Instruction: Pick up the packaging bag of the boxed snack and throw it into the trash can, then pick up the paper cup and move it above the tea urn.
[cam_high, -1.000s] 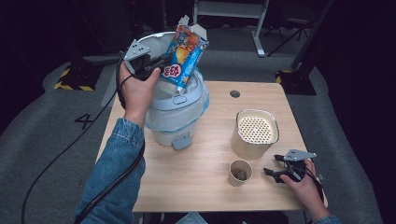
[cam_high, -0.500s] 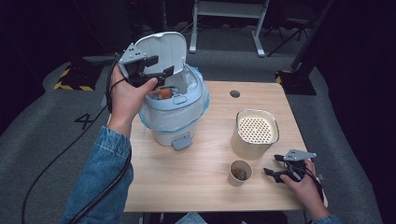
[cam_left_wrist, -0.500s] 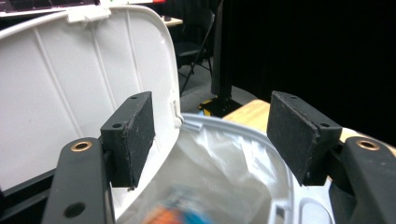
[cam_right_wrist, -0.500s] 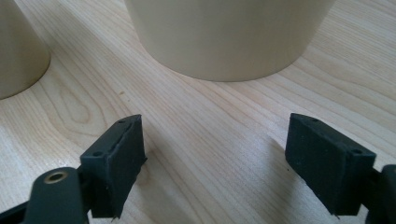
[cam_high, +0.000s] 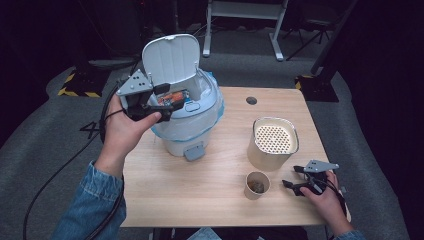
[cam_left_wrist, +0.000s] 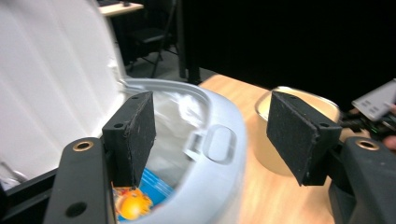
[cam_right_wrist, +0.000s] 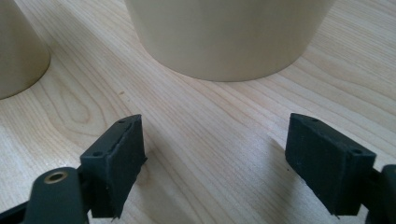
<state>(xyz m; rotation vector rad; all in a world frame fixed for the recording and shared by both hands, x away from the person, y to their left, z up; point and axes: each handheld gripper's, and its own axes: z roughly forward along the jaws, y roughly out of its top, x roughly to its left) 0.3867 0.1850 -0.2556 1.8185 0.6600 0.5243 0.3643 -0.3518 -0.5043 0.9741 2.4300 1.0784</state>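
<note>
Hidden or unclear: most of the packet (cam_high: 172, 97) inside the bin (cam_high: 192, 125), seen as an orange and blue scrap under the raised lid (cam_high: 171, 60); in the left gripper view a blurred blue and orange patch (cam_left_wrist: 140, 198) low between the jaws, print unreadable. Contents of the cup (cam_high: 257, 185) dark and indistinct. Room beyond the table black, with only a stand's legs (cam_high: 245, 30) and yellow-black floor tape (cam_high: 75, 87) made out. Surface: pale wood table (cam_high: 200, 190) with visible grain, a small dark hole (cam_high: 251, 100) near its far edge, grey carpet around. Left gripper (cam_high: 155, 102): held at the bin's open mouth beside the lid, jaws wide apart, nothing between the pads; bin rim and clear liner directly ahead of the jaws. Bin: white and pale blue, lid upright, grey pedal (cam_high: 194, 151) at its front. Right gripper (cam_high: 295, 186): resting low on the table, jaws wide, empty; cream pot (cam_high: 272, 142) with perforated top just ahead of it, cup just beside it, toward the left gripper. In the right gripper view, pot base (cam_right_wrist: 229, 37) ahead, cup edge (cam_right_wrist: 18, 51) at far left, bare wood between the jaws.
</note>
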